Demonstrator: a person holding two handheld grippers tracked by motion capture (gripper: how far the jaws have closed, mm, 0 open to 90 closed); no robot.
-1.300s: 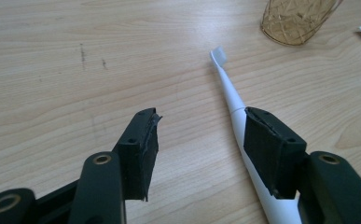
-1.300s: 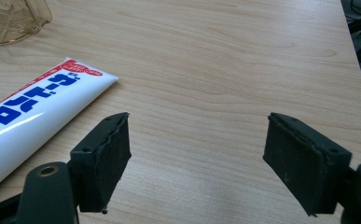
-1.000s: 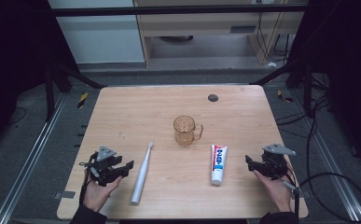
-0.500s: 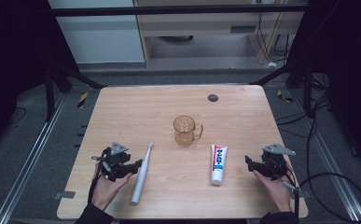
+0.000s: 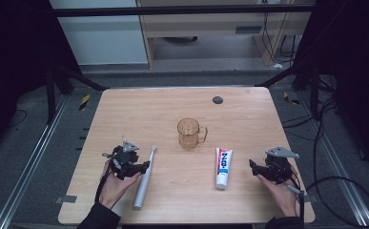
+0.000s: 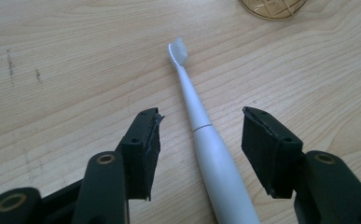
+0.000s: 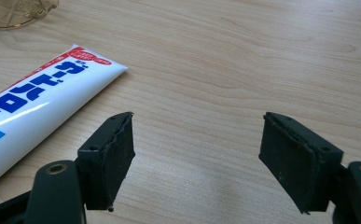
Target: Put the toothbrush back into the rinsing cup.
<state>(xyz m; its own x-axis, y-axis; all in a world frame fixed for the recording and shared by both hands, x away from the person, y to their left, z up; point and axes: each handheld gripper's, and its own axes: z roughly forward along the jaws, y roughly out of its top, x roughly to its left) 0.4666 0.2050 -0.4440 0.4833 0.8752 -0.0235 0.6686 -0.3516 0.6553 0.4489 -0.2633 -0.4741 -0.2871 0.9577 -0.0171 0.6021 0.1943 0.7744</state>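
With our left claw (image 6: 197, 140) released astride the toothbrush (image 6: 206, 149) lying near the surface's (image 5: 249, 114) front-left corner, and our right claw (image 7: 197, 154) released beside the toothpaste (image 7: 43, 116), we risk the rounded handle rolling out if the jaws close off-centre; the mug (image 5: 189, 133) appears empty.

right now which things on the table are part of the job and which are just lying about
In the job:
- toothbrush, between the open jaws of the left gripper

Lying about:
- toothpaste tube, beside the open right gripper, not between its jaws
- amber mug
- dark round spot at the table's far edge
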